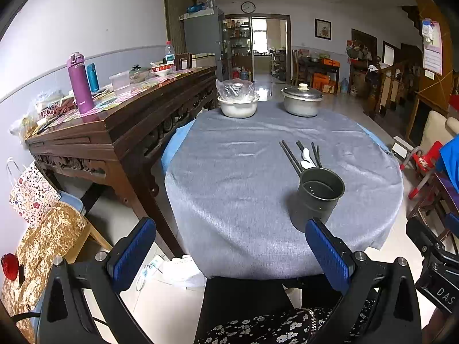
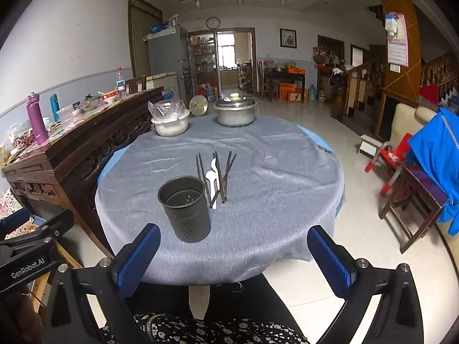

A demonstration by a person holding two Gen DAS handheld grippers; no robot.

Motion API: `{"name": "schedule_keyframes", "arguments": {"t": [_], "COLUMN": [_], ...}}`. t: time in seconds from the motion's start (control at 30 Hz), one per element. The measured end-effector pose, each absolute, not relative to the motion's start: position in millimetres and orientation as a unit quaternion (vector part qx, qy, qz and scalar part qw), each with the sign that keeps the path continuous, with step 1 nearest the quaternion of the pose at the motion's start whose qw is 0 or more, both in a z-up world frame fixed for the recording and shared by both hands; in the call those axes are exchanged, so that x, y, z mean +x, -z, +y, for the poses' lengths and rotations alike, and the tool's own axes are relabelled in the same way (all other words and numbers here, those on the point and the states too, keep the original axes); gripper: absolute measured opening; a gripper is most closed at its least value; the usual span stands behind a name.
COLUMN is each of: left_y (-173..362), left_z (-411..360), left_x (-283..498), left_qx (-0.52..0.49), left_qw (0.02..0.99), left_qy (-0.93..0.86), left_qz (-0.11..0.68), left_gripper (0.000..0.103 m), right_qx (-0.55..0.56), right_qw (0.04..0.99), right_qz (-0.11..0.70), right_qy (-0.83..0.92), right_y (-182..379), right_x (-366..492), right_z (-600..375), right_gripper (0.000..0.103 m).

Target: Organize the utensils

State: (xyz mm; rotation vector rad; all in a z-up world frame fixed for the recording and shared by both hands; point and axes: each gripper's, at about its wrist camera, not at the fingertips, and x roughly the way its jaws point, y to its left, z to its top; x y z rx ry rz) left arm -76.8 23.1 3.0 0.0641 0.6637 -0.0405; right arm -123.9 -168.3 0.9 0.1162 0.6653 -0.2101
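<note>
Right wrist view: dark, thin chopsticks (image 2: 219,176) and a white plastic spoon (image 2: 211,177) lie loose just behind the upright, empty dark metal perforated utensil holder (image 2: 185,207) on the grey cloth-covered round table (image 2: 287,189). Both the right gripper (image 2: 233,255) and the left gripper (image 1: 231,250) hang with fingers spread wide, empty, short of the table's near edge. The sticks are probably light, stiff and slippery, best pinched mid-length; the soft cloth may bunch, and a carved dark wooden sideboard (image 2: 86,143) flanks the tiled room.

Lidded pot (image 2: 235,111) — beside covered bowl (image 2: 169,120) — far edge.
</note>
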Motion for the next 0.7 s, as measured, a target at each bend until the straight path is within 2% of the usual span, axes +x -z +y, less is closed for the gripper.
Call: {"name": "schedule_keyframes", "arguments": {"t": [0.7], "left_y": [-5.9], "left_z": [14.5], "left_x": [-78.5], "left_qx": [0.042], "left_qw": [0.944], "left_qy": [0.031], "left_qz": [0.325], "left_gripper": [0.103], "right_qx": [0.057], "right_qw": [0.939], "right_qz": [0.319], "right_qy": [0.113], "right_y": [1.5], "right_x": [-122.6], "right_z": [-171.6], "right_gripper": [0.103]}}
